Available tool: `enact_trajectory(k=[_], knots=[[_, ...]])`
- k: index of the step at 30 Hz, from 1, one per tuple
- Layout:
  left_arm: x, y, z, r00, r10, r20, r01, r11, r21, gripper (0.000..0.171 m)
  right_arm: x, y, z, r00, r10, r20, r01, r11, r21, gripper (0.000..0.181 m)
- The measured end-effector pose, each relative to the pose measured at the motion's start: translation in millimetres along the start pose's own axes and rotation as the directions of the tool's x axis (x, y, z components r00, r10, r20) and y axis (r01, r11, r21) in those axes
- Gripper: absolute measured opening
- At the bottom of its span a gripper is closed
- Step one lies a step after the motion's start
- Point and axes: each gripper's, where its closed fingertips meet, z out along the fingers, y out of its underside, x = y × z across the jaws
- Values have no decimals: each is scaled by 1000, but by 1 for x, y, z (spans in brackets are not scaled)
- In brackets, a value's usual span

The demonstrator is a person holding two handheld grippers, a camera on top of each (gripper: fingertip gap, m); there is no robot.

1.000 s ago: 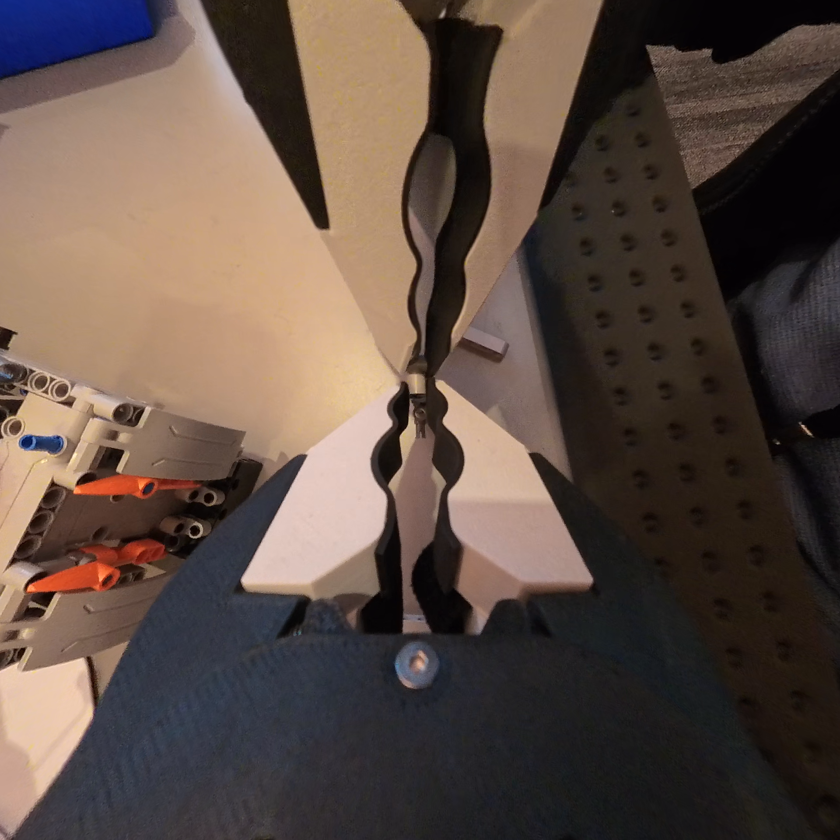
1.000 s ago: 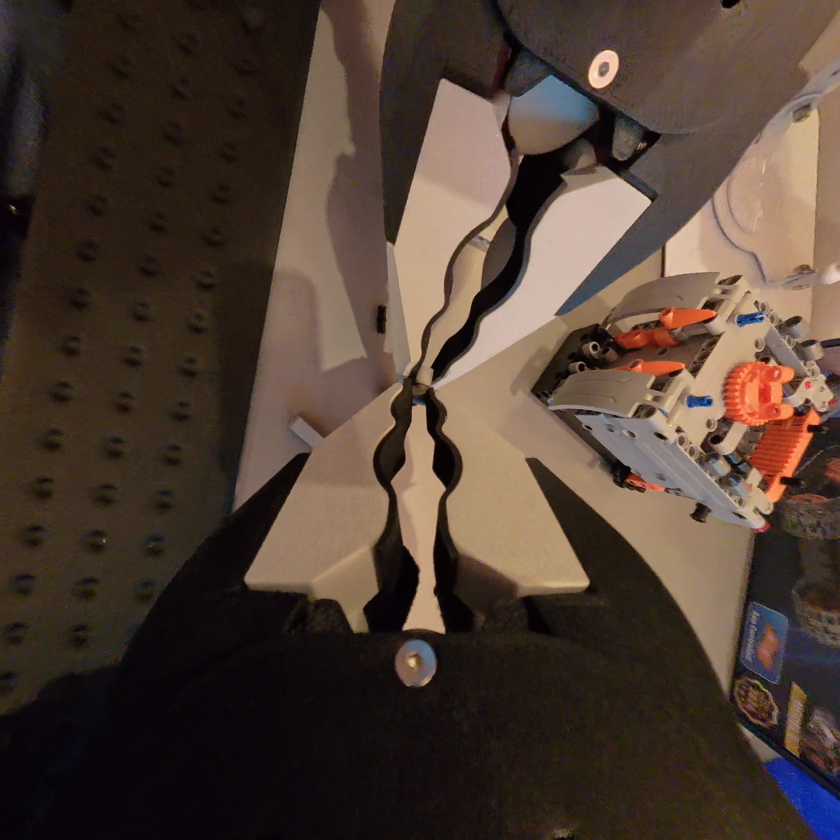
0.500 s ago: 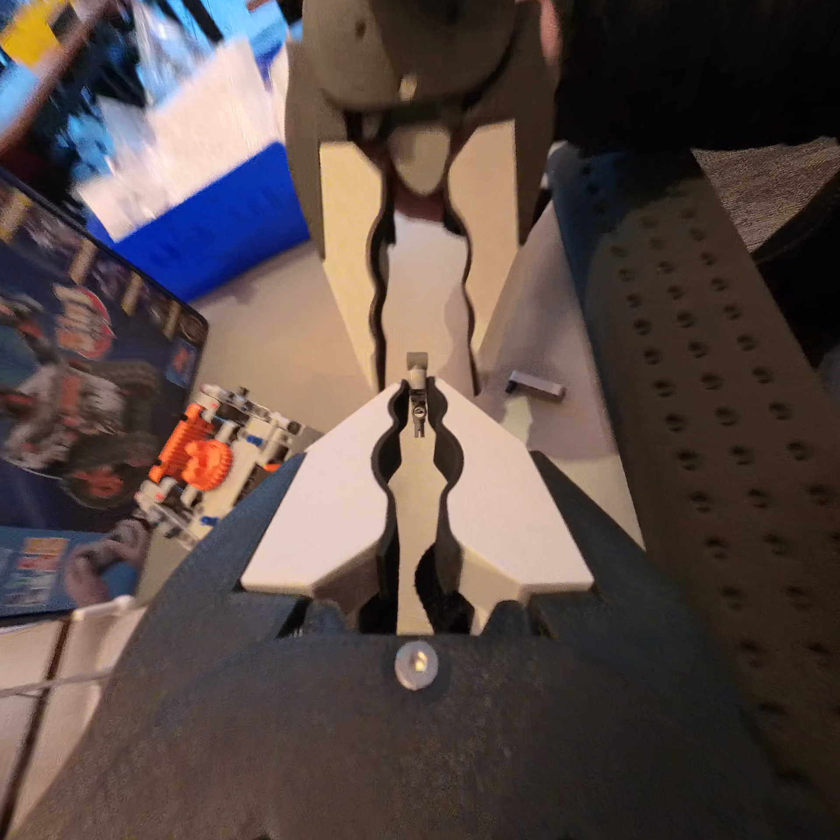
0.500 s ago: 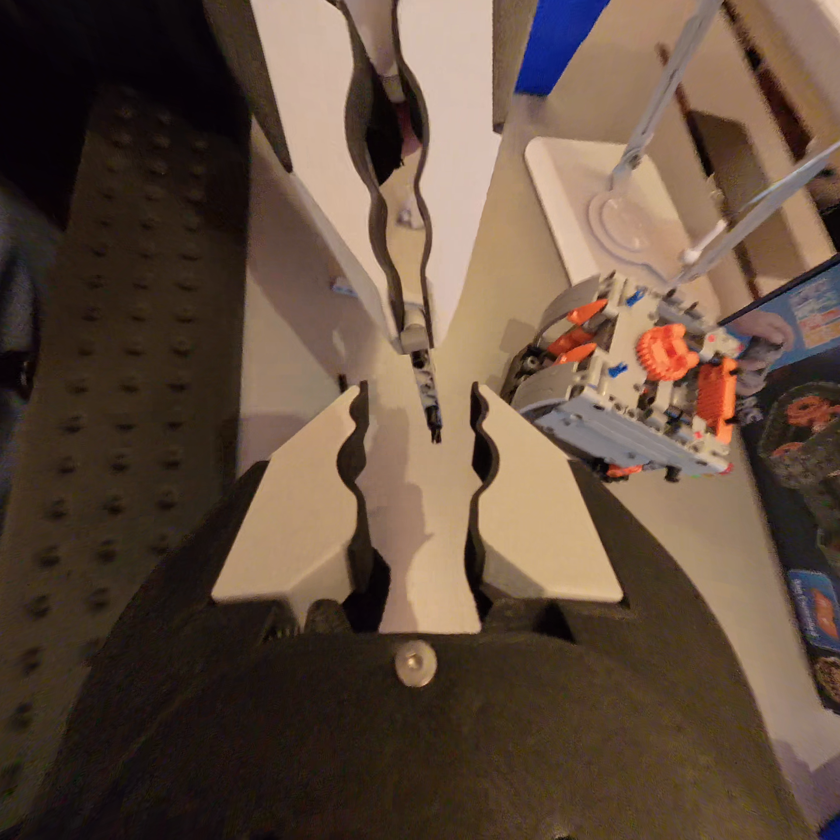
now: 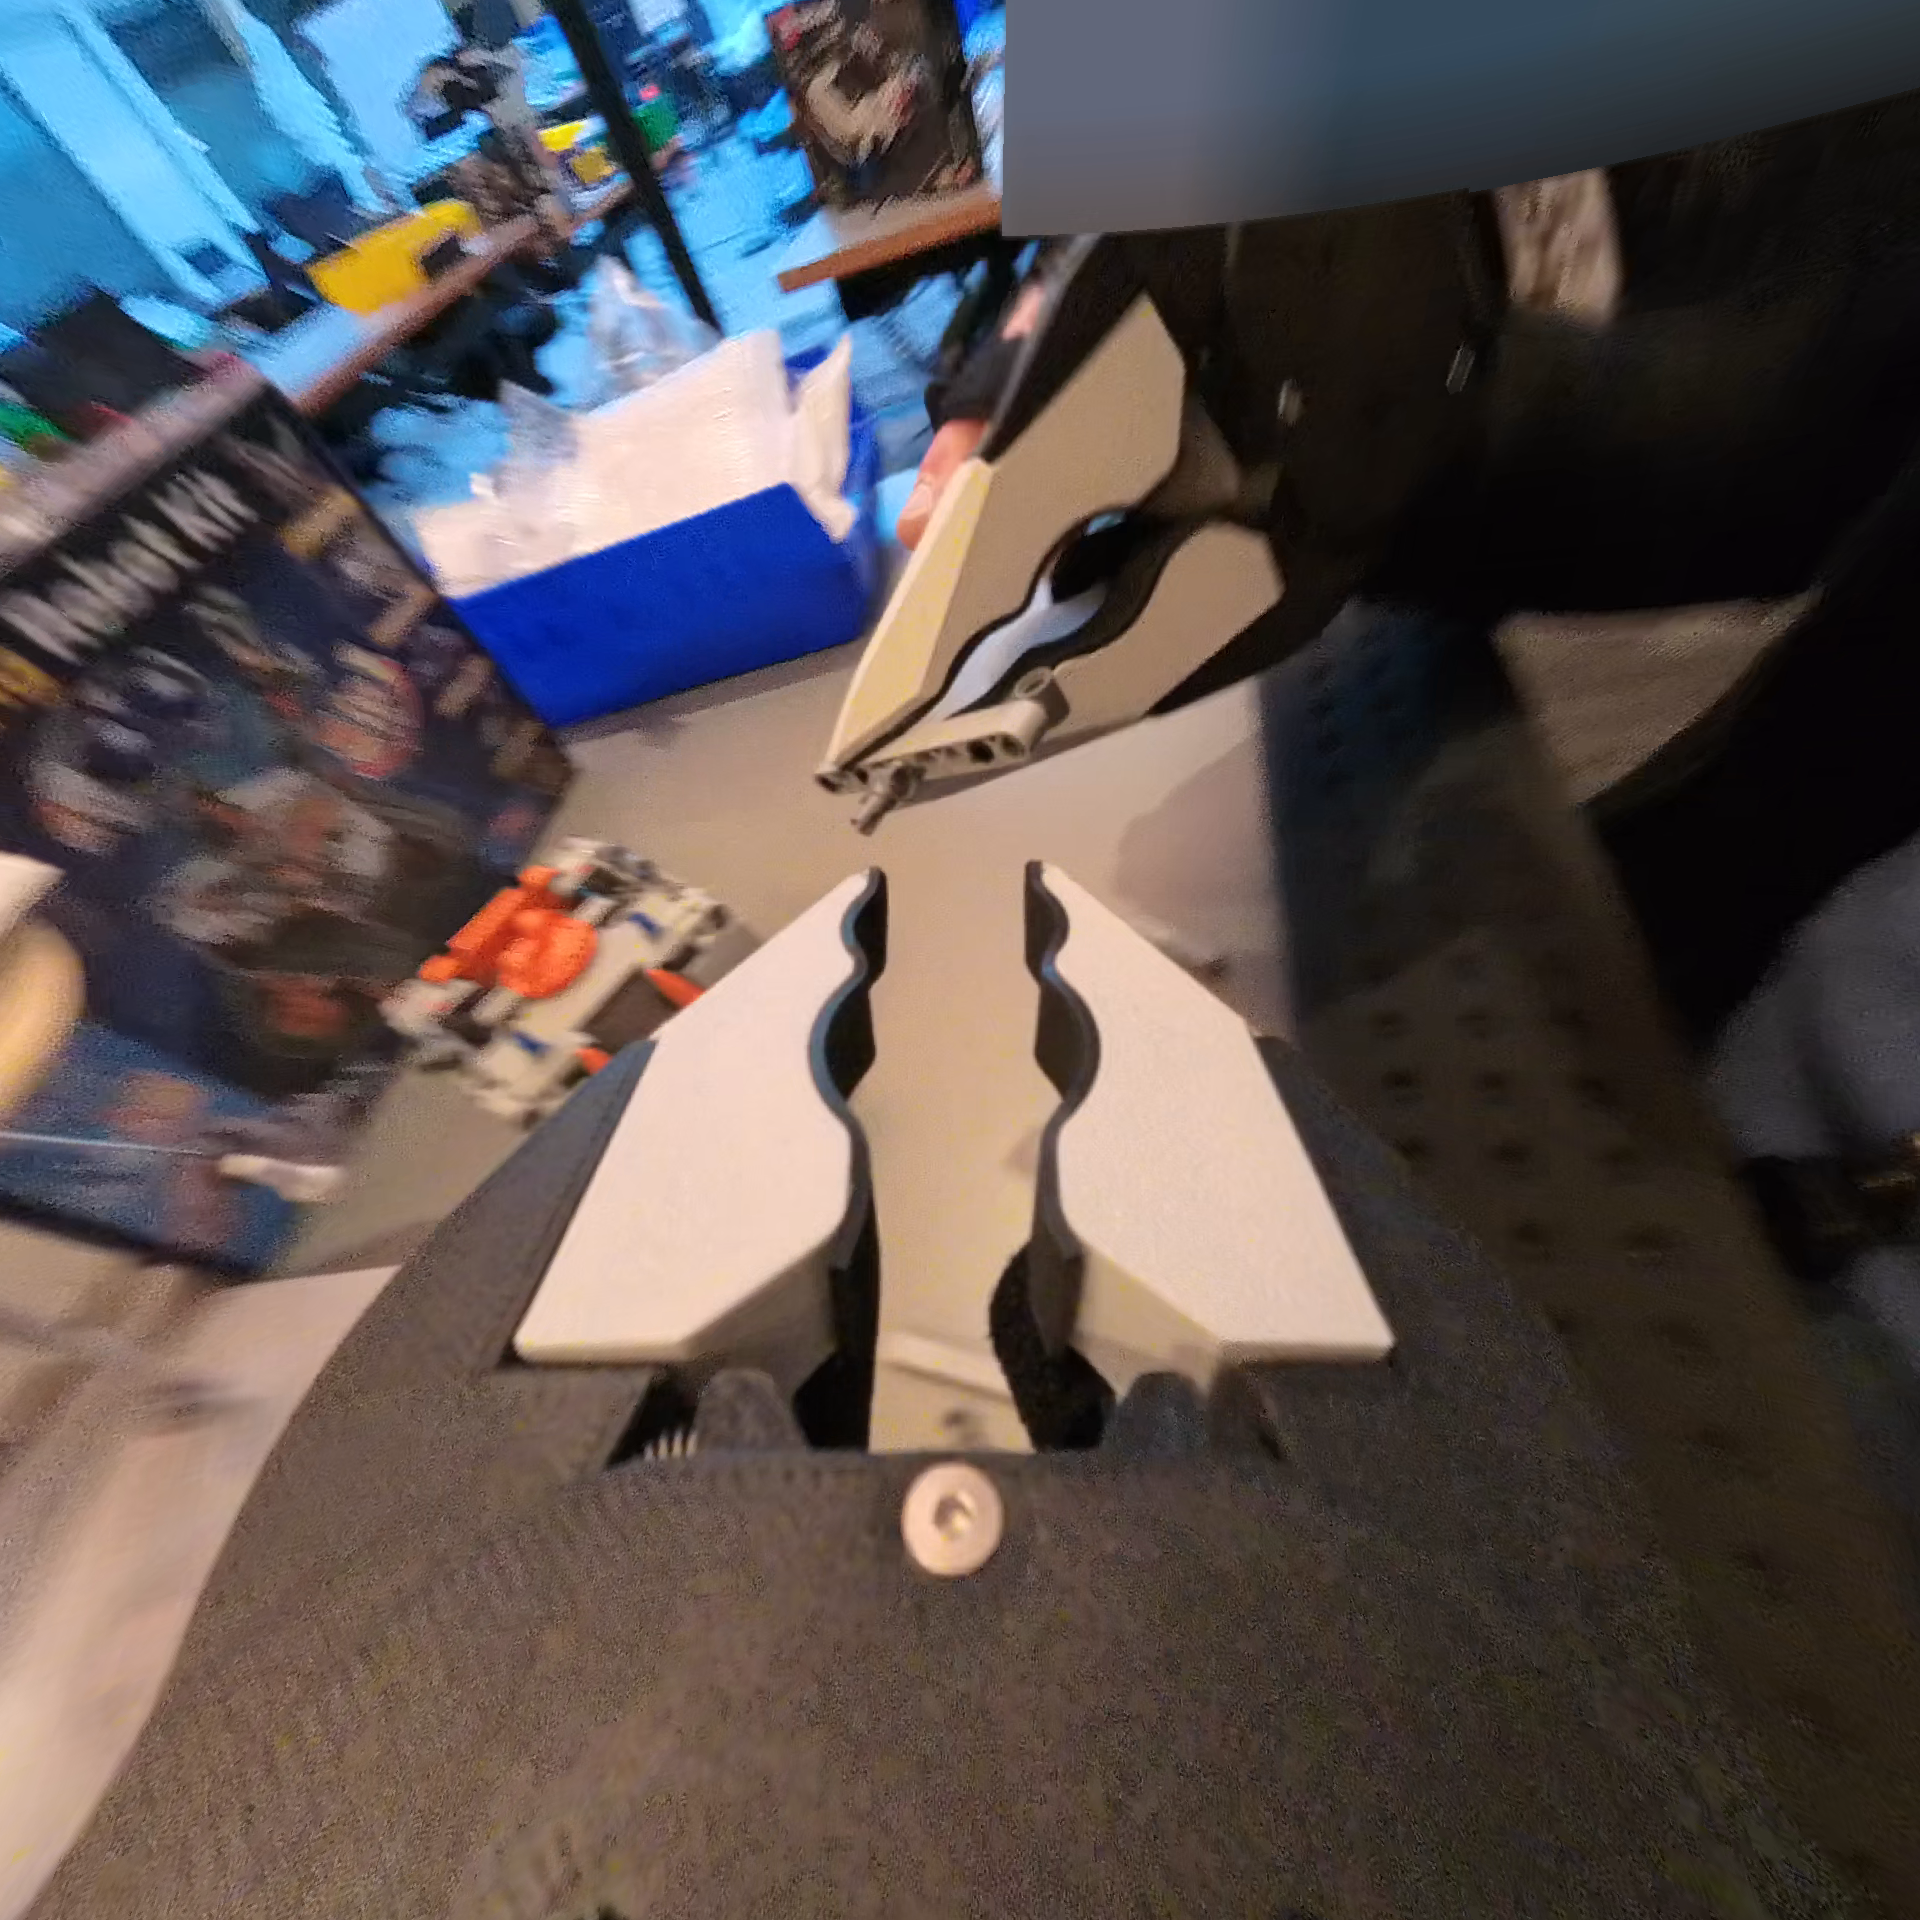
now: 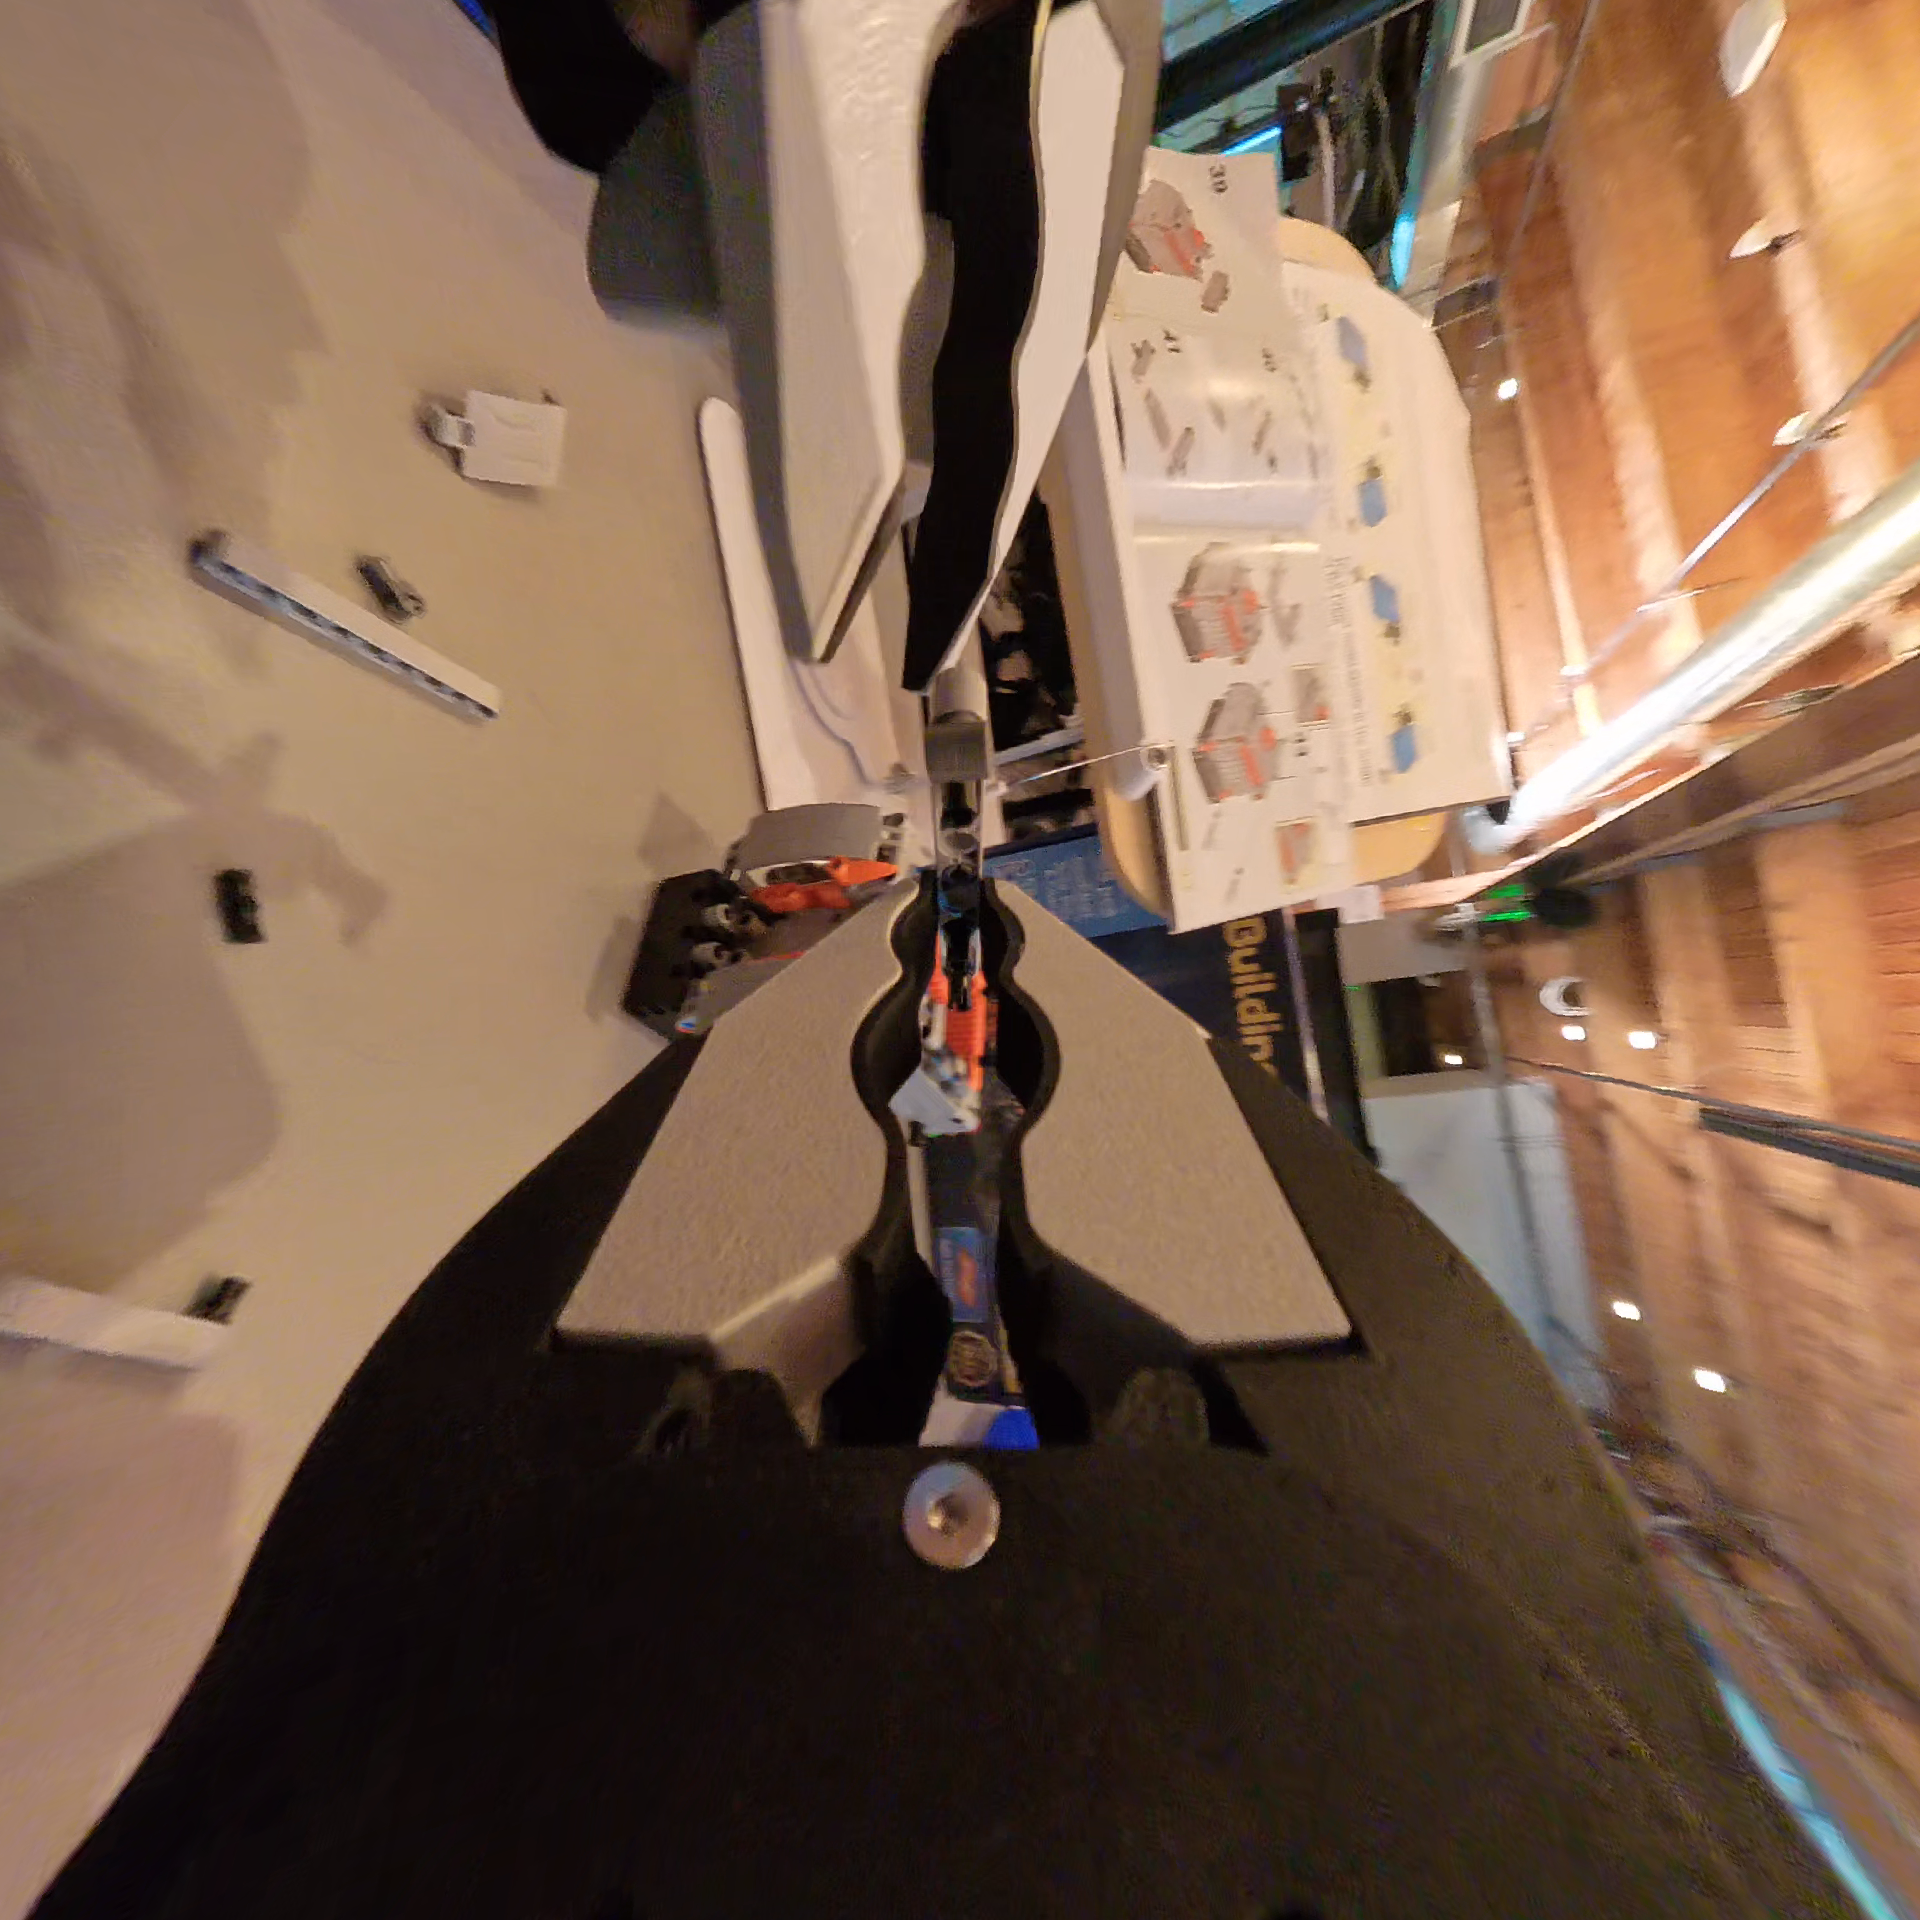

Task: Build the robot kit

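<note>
Pale tabletop [image 5: 717,790], matte, warmly lit; dark perforated panel [image 5: 1507,1039] along its edge; brick wall [image 6: 1662,499] in orange light, small round lamps [image 6: 1642,1039] glowing; metal pipe [image 6: 1714,634] overhead; blurred blue-lit room with cluttered benches [image 5: 416,270] beyond.

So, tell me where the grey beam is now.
In the left wrist view, the grey beam sits centre, clamped in the right hand-held gripper, just beyond the tips of the open left hand-held gripper.

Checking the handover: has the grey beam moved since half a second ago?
Yes. The grey beam has left the open left gripper, moving forward from its tips toward the blue bin, and now sits clamped in the right gripper.
</note>
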Motion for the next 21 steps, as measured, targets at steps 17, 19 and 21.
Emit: enact_trajectory(k=[17, 19, 21], knots=[[-2, -22, -24, 504, -576, -643, 790, 609, 74, 27, 13, -41, 16, 949, -295, -112, 300, 954, 22, 4], [-7, -21, -26, 495, -578, -649, 802, 592, 84, 21, 16, -44, 20, 949, -293, -118, 298, 954, 26, 4], [-12, -20, -28, 482, -583, -654, 815, 573, 90, 18, 18, -45, 24, 950, -288, -119, 294, 956, 27, 4]])
